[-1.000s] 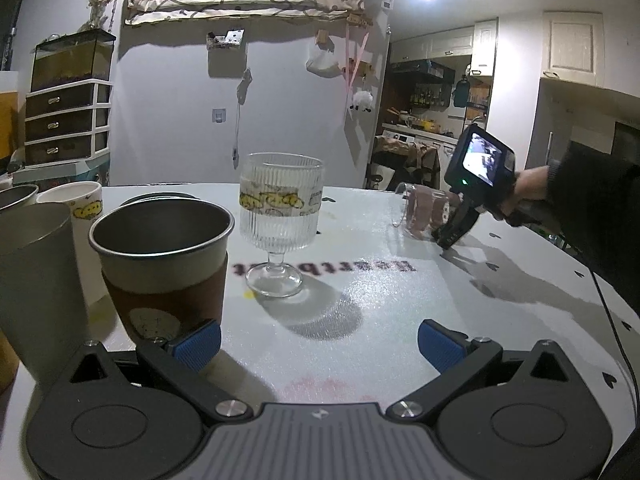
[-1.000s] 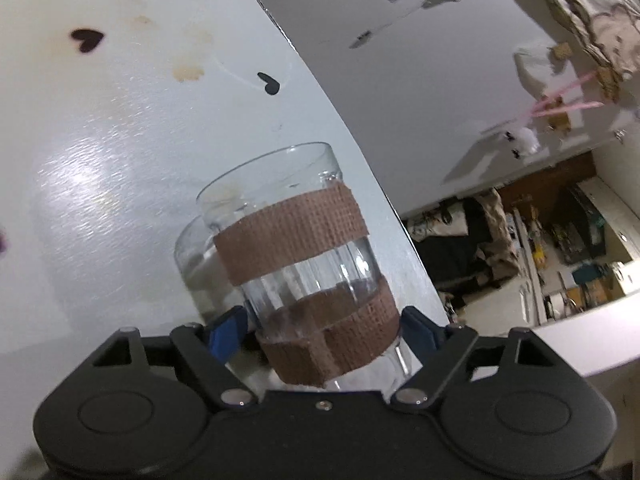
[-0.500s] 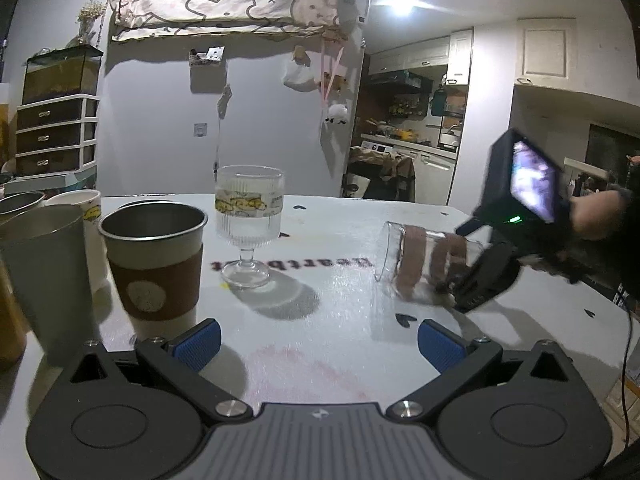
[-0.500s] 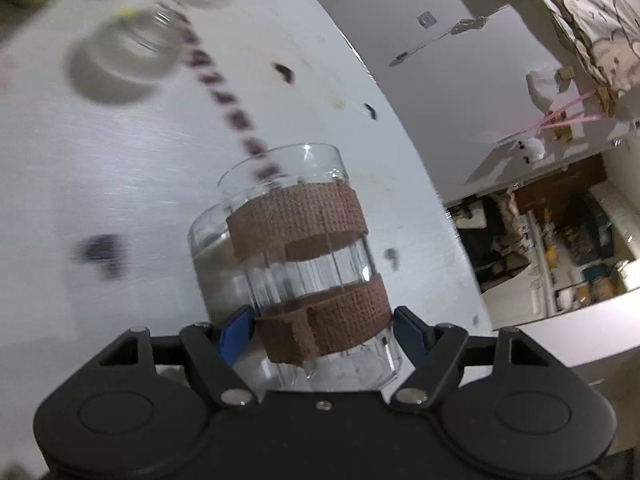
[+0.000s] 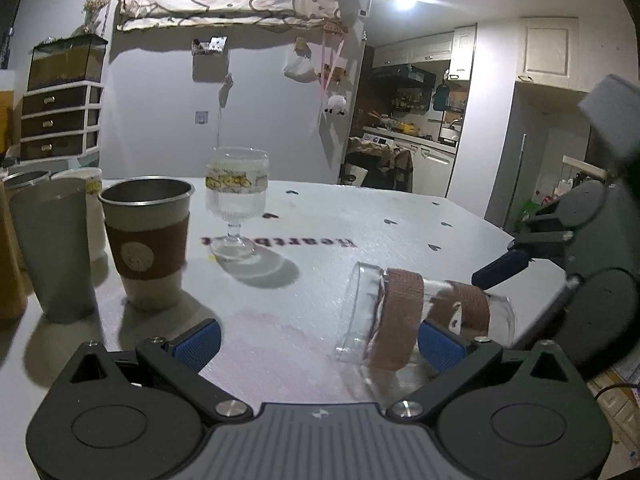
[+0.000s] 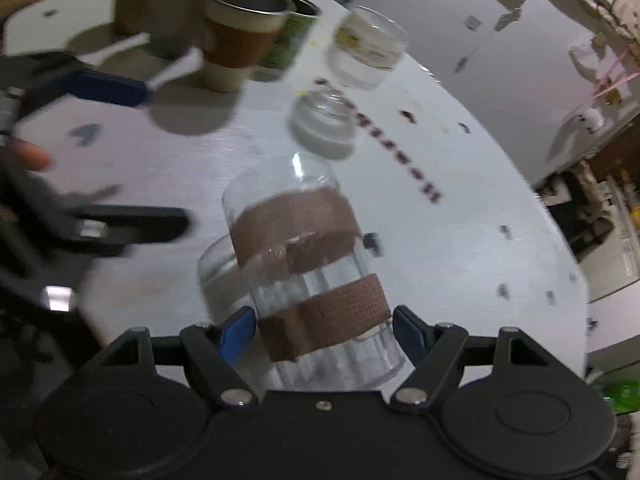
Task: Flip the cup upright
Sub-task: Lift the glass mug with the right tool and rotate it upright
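Note:
The clear glass cup (image 6: 308,272) with two brown tape bands lies on its side, mouth pointing away from my right gripper (image 6: 324,328). That gripper is shut on the cup's base end, blue pads on either side. In the left wrist view the same cup (image 5: 404,316) lies sideways just above the white table (image 5: 360,224), mouth toward the left, right in front of my left gripper's right fingertip (image 5: 440,346). My left gripper (image 5: 316,344) is open and empty. The right gripper's blue fingers (image 5: 500,268) show behind the cup.
A stemmed ribbed glass (image 5: 236,208) stands upright mid-table. A metal cup with a brown sleeve (image 5: 148,236), a grey tumbler (image 5: 52,252) and a white mug (image 5: 94,208) stand at the left. The table's right edge (image 5: 520,240) is near the cup.
My right gripper has carried the sideways cup from the far right of the table toward my left gripper, now close in front of it. The left gripper stayed open.

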`<state>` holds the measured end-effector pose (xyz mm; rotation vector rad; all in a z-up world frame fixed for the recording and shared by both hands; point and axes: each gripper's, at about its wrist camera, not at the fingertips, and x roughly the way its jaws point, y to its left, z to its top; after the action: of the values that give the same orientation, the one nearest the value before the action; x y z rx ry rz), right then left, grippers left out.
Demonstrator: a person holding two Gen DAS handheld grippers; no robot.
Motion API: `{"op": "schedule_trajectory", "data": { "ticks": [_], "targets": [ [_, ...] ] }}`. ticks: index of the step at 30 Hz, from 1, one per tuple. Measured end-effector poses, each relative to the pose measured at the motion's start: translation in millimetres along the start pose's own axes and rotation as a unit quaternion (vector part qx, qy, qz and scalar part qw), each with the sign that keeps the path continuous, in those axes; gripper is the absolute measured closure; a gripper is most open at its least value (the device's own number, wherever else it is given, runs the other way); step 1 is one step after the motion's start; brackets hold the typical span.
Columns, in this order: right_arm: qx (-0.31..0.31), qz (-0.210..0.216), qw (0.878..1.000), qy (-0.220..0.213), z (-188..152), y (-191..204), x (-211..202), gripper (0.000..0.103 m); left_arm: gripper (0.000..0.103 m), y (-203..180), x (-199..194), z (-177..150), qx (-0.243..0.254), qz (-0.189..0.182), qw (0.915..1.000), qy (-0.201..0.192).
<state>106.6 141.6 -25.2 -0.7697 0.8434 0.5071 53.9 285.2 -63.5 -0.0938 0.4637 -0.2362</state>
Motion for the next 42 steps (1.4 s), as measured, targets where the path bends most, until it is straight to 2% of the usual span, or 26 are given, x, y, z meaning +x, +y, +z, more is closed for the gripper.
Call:
{"op": "schedule_trajectory", "data": {
  "ticks": [6,10,13,16,20,23,25,27,36,38,40,42],
  "targets": [
    [0.01,0.032,0.998,-0.049,-14,-1,-26,0.022,0.0,1,2,-2,0.001,0.012,0.9999,0.007],
    [0.074,0.015,0.992,-0.098,-25,-33,-43,0.022,0.0,4,4,-4,-0.007,0.014,0.9998,0.016],
    [0.146,-0.002,0.982,-0.121,-33,-67,-41,0.02,0.0,2,9,-6,-0.007,0.008,0.9996,0.026],
    [0.222,-0.021,0.968,-0.113,-41,-100,-20,0.02,0.0,0,14,-7,-0.005,0.008,0.9993,0.035],
    [0.293,-0.014,0.953,-0.079,-54,-123,21,0.02,0.0,-4,24,-8,0.006,0.014,0.9983,0.055],
    [0.32,-0.003,0.945,-0.064,-62,-124,44,0.02,0.0,-6,32,-8,0.012,0.018,0.9977,0.064],
    [0.351,0.024,0.934,-0.068,-71,-127,49,0.02,0.0,-6,36,-7,0.015,0.02,0.9975,0.066],
    [0.36,0.033,0.929,-0.075,-76,-123,48,0.02,0.0,-5,40,-5,0.014,0.02,0.9973,0.07],
    [0.365,0.065,0.924,-0.091,-97,-88,25,0.021,0.0,-4,59,17,0.014,0.026,0.9974,0.065],
    [0.362,0.057,0.925,-0.101,-99,-79,18,0.021,0.0,-5,60,21,0.015,0.027,0.9972,0.068],
    [0.367,0.056,0.922,-0.11,-102,-75,14,0.021,0.001,-5,59,28,0.011,0.02,0.9966,0.08],
    [0.377,0.052,0.918,-0.113,-106,-73,14,0.021,0.001,-5,56,38,0.002,-0.005,0.9962,0.087]
  ]
}}
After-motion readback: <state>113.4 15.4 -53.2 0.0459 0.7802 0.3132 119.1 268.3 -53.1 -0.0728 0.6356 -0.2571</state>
